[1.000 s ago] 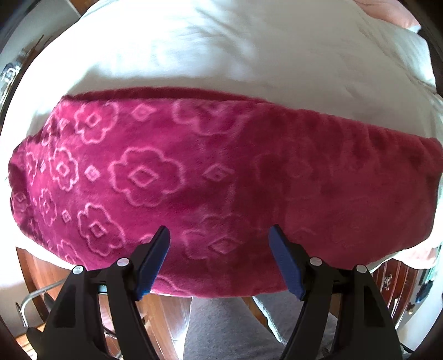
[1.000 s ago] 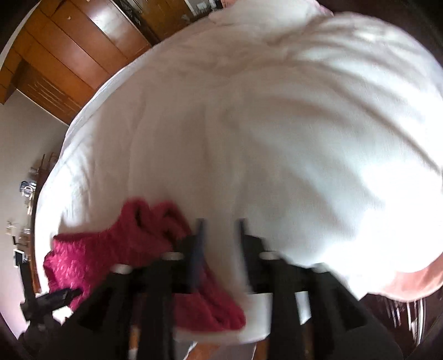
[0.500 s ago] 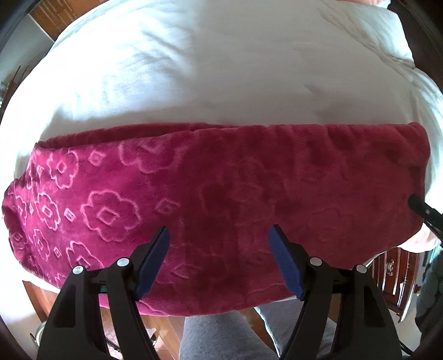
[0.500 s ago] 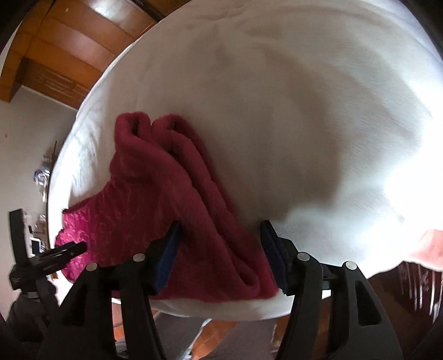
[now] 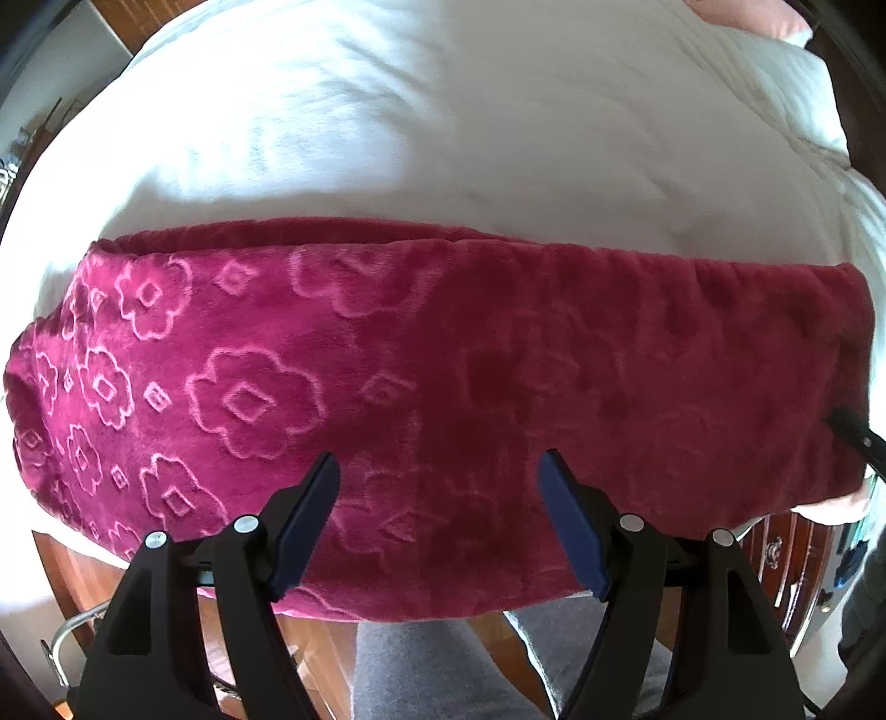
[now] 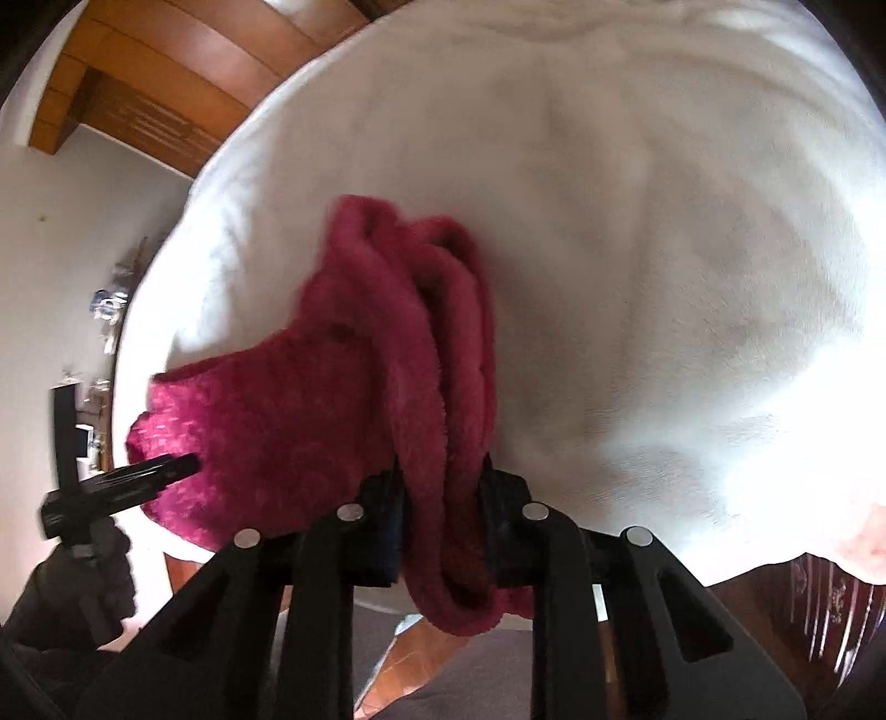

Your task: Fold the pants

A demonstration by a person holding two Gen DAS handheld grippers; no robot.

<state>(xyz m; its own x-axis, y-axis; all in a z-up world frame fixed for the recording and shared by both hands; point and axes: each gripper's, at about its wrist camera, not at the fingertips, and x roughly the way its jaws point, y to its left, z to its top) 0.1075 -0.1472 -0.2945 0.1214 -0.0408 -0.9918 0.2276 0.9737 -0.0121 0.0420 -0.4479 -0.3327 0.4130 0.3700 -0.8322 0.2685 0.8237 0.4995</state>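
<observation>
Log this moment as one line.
left tool: open, over pants | right tool: shut on pants end | surface: white bedding

A white duvet point(image 5: 443, 127) covered the bed and filled most of both views, softly creased, with bright sunlight across its right side in the right wrist view point(image 6: 692, 277). A pink pillow point(image 5: 747, 14) lay at the bed's far corner. Wood wardrobe panels point(image 6: 155, 83) stood beyond the bed, next to a pale wall point(image 6: 66, 266). Below the bed's near edge showed a wood floor point(image 5: 310, 648), a metal chair frame point(image 5: 72, 637) and a dark cabinet with metal handles point(image 5: 775, 554). Grey trouser legs point(image 5: 421, 675) showed at the bottom.
</observation>
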